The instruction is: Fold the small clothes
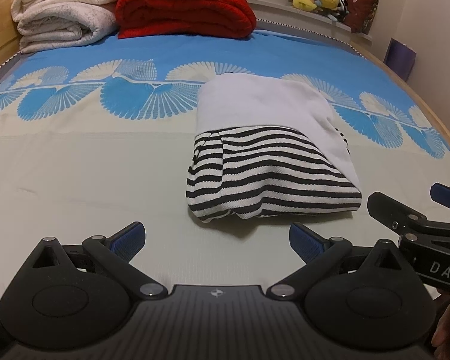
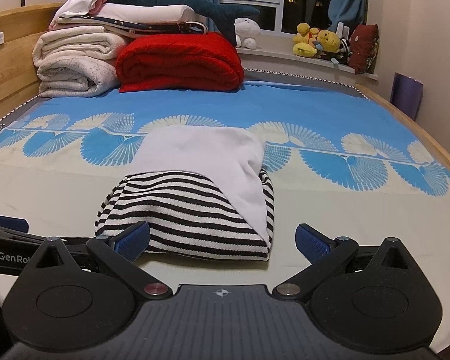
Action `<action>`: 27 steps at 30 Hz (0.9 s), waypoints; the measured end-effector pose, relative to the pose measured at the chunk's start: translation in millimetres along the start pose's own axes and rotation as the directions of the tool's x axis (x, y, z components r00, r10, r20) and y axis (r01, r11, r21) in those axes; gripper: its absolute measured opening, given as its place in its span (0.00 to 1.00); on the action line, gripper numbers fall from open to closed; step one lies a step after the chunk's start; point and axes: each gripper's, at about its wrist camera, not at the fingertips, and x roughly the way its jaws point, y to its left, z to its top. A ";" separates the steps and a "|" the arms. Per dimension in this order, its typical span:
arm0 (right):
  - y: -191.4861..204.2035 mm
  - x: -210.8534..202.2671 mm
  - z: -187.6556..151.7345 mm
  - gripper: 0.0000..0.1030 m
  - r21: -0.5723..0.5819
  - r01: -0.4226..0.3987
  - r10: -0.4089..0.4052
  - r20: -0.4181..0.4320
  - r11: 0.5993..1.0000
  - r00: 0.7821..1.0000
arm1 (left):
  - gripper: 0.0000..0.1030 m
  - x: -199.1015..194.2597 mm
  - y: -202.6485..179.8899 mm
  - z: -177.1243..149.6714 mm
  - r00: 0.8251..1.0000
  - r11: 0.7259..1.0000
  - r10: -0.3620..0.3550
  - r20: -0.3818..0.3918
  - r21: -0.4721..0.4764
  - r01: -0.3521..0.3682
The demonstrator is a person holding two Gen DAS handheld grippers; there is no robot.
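Nearest the cameras, both grippers hover low over the near edge of the bed, each with its jaws spread wide and nothing between them. The left gripper [image 1: 216,241] sits short of the garment and a little to its left; the right gripper [image 2: 223,241] faces the bundle squarely, its left blue pad [image 2: 133,240] just in front of the striped cloth, though contact cannot be told. That empty, open stance suggests the folding is largely done and the tools are either backing away or lining up for one last tuck. Just beyond them lies the folded garment [image 1: 270,162], a compact packet with a black-and-white striped part toward the near edge and a plain white panel lapped over the far half and down the right side, which keeps the loose ends tucked in. It rests on the pale, cream part of the bed sheet [image 1: 75,165], well clear of the wooden side rails. Farther on the sheet turns blue with fan motifs. At the far end sit a red blanket [image 2: 180,60] and cream blankets [image 2: 75,63], then plush toys [image 2: 318,42] on a window sill.
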 end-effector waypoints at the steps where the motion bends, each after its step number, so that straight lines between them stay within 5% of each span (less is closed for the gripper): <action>1: 0.2 0.5 -0.9 0.99 0.000 0.000 0.000 -0.001 1.000 1.000 | 0.99 -0.2 -0.1 0.2 1.000 1.000 0.000 0.000 0.000 0.000; 27: -0.2 2.2 -3.2 0.99 0.003 -0.002 0.002 -0.006 1.000 1.000 | 0.99 0.8 0.0 0.7 1.000 1.000 0.000 -0.005 -0.005 0.000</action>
